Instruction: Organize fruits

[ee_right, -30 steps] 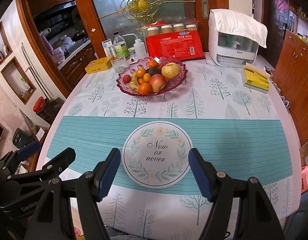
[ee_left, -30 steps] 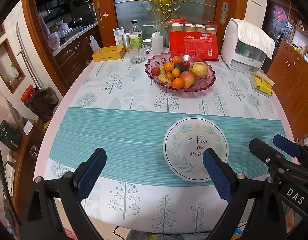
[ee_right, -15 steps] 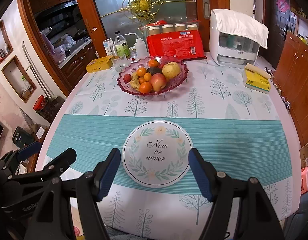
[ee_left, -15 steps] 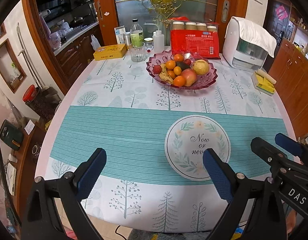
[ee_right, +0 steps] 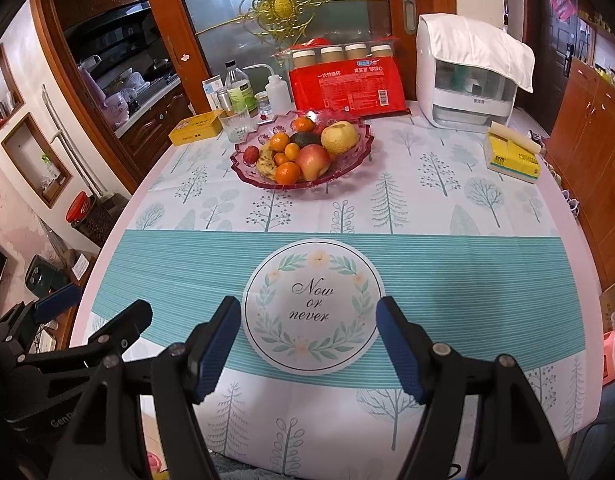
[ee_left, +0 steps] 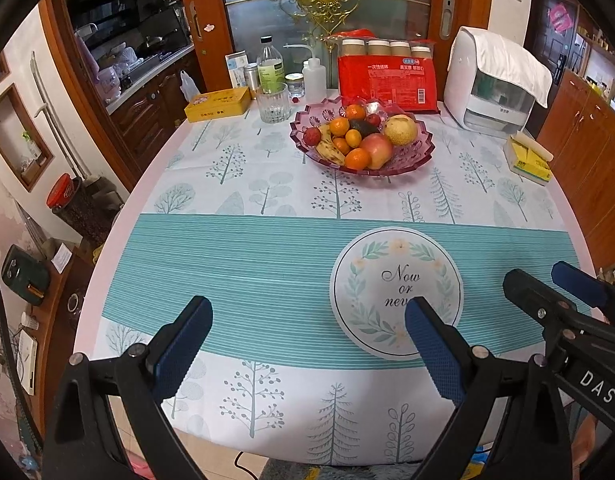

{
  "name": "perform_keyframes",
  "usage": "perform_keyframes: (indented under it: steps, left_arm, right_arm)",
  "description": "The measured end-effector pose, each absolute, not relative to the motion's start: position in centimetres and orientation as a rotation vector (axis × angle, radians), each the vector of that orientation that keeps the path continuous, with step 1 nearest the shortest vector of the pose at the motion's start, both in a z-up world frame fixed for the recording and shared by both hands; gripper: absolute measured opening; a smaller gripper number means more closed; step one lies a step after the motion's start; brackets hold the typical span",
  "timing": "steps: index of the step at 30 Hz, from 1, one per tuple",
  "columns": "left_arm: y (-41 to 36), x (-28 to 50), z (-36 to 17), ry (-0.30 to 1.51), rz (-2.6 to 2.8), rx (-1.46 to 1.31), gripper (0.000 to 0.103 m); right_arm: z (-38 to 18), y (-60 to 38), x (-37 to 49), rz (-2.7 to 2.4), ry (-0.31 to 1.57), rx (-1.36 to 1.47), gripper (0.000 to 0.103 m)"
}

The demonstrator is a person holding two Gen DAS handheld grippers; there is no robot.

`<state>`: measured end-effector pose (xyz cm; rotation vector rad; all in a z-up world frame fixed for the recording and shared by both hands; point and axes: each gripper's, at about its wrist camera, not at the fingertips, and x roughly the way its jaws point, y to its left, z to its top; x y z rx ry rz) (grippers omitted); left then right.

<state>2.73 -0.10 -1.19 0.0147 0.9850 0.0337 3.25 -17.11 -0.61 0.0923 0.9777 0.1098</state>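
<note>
Fruit: all heaped in the scalloped pink glass bowl [ee_right: 359, 148] near the table's far edge, so nothing rolls.
Grippers: your left gripper [ee_left: 307, 340] and right gripper [ee_right: 309, 344] hang spread, empty, at the near edge.

Left claw [ee_left: 305, 336], right claw [ee_right: 309, 344]: black frames, blue ribbed pads, silver screws; white "DAS" marking.
</note>
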Motion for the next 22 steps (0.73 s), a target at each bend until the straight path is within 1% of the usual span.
perform_keyframes:
  steps: [22]
  left_arm:
    - [-0.2, 2.83, -1.7, 1.01, 0.025, 0.027, 0.096]
  right_arm:
    - [-0.61, -17.3, 3.4, 0.111, 0.98, 0.094, 0.071]
